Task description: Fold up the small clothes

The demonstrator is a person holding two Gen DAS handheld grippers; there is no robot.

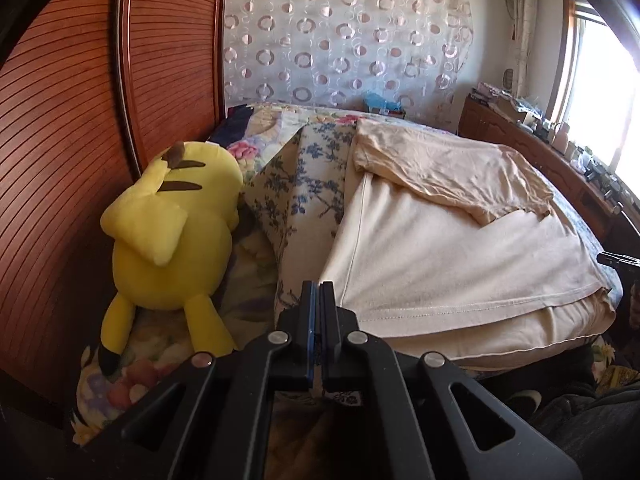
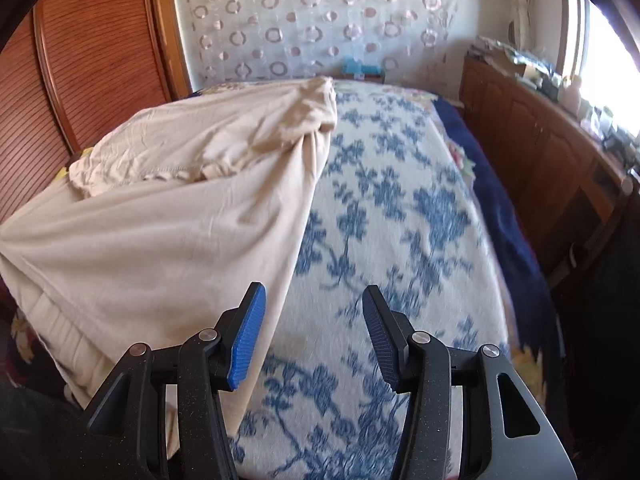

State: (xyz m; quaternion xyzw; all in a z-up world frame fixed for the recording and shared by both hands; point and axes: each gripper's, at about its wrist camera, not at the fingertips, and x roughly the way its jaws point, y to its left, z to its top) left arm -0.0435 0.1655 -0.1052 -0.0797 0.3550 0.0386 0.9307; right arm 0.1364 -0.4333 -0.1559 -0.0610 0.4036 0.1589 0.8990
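A big cream cotton shirt (image 1: 440,240) lies spread on the blue-flowered white blanket (image 2: 400,208) on the bed, with one sleeve folded over its top. The left gripper (image 1: 321,292) is squeezed tight with nothing in it, just beside the shirt's hem. The right gripper (image 2: 314,320) is spread apart and empty, above the blanket beside the shirt's edge. A yellow plush toy (image 1: 172,232) lies near the shirt, against the brown wooden wardrobe door (image 1: 72,128).

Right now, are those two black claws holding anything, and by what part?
Nothing. The left gripper is shut with no cloth between its pads; the right gripper stands open beside the cream garment, not touching it.
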